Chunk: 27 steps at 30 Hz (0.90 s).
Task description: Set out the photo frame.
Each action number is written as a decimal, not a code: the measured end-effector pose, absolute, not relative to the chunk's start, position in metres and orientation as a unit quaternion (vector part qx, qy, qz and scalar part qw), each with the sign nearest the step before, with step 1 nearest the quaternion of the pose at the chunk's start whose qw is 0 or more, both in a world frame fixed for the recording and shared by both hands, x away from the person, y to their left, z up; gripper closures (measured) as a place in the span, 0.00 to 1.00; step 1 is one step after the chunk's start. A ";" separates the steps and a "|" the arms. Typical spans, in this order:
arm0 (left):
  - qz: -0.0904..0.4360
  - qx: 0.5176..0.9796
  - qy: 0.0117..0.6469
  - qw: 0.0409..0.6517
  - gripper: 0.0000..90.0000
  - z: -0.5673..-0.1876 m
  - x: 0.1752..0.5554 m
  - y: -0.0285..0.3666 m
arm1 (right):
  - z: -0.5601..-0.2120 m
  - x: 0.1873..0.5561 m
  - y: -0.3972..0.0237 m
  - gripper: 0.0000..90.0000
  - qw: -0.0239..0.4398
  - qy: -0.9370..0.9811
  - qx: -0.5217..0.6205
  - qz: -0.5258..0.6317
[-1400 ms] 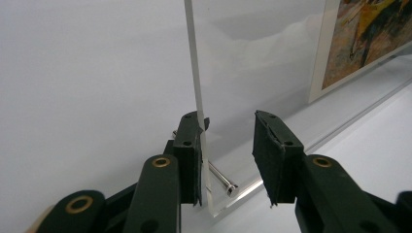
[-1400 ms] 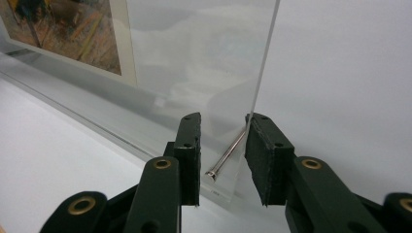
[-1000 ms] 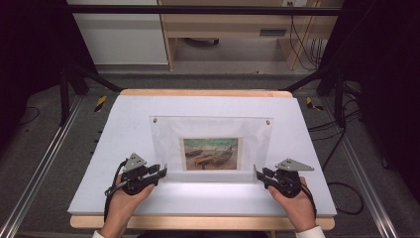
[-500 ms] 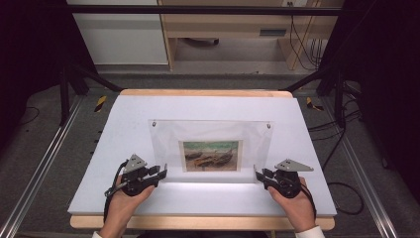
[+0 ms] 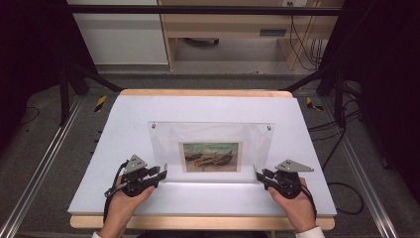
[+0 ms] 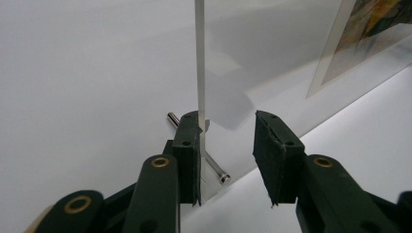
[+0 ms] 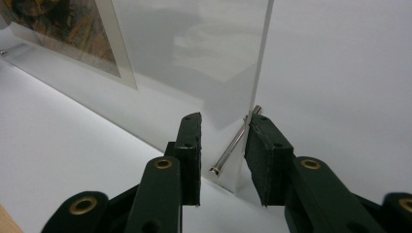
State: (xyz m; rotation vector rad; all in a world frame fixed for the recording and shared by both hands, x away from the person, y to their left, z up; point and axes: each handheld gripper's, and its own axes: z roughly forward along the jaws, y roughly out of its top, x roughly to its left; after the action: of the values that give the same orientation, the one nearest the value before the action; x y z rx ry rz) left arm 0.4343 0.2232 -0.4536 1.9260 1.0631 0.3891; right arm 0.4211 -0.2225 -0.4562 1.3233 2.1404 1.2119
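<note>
Frame: clear acrylic picture frame [image 5: 212,148] stands upright, leaning a little, at the middle of the white board [image 5: 198,106], its long side running left to right.
Print: small painting [image 5: 211,156] sits in the lower middle of the clear frame.
Upper bolts: one small metal fitting near each top corner of the frame.
Lower left pin: metal pin [image 6: 214,167] passes through the bottom left corner of the frame.
Lower right pin: metal pin [image 7: 233,145] passes through the bottom right corner, tilted.
Left gripper [image 5: 161,173]: at the near left corner of the frame; jaws straddle the frame's edge. One pad [image 6: 187,155] lies against the sheet, the other stands clear of it, so the jaws are parted, not clamped.
Right gripper [image 5: 258,176]: at the near right corner; jaws straddle the edge and the pin, with a gap on one side, not clamped.
Hands: one hand holds each gripper at the near edge of the board.
Table: wooden top [image 5: 198,92] under the white board.
</note>
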 end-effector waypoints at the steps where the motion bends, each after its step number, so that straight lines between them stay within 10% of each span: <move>1: 0.156 0.774 0.429 0.440 0.70 -0.454 0.434 0.223 | -0.456 0.421 -0.223 0.75 0.173 0.755 0.467 0.427; 11: 0.157 0.771 0.429 0.443 0.67 -0.455 0.434 0.222 | -0.457 0.421 -0.221 0.65 0.173 0.754 0.466 0.429; 27: 0.203 0.768 0.418 0.440 0.29 -0.449 0.422 0.233 | -0.455 0.404 -0.239 0.23 0.234 0.754 0.463 0.403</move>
State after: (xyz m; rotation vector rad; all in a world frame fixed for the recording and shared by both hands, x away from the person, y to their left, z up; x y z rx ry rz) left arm 0.4221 0.2330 -0.4490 1.9087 1.0384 0.5043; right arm 0.4036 -0.2386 -0.4550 1.2706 2.0713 1.1063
